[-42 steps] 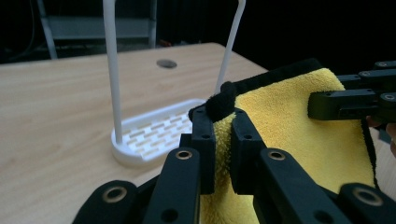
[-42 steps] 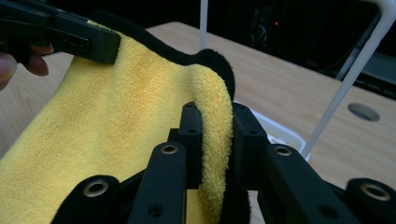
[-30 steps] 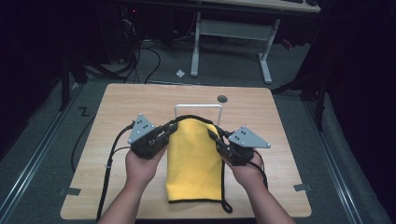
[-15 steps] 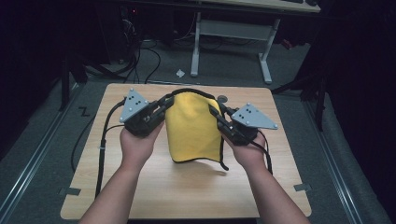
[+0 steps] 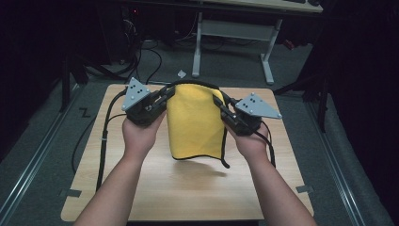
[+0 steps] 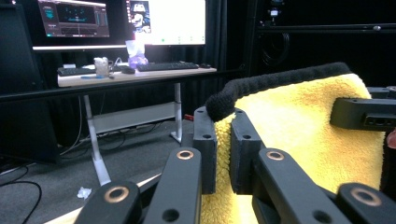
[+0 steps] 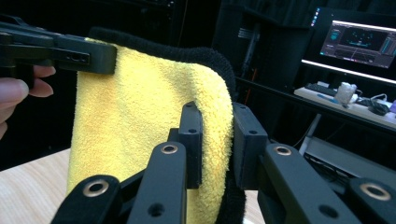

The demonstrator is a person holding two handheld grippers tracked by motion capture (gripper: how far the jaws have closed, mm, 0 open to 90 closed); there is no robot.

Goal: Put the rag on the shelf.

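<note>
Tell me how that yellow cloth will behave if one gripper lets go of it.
Probably floppy: the yellow cloth hangs limp between the left gripper and right gripper, its lower edge curling above the table. It looks light, so the freed corner would likely droop and swing down. Its fluffy pile should resist slipping from the other grip.

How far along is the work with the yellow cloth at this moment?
Done: the left gripper and right gripper are each clamped on a top corner of the yellow cloth. In hand: the cloth hangs between them, its lower edge apparently clear of the wooden table. Left: laying it down or folding it; no fold shows yet.
</note>
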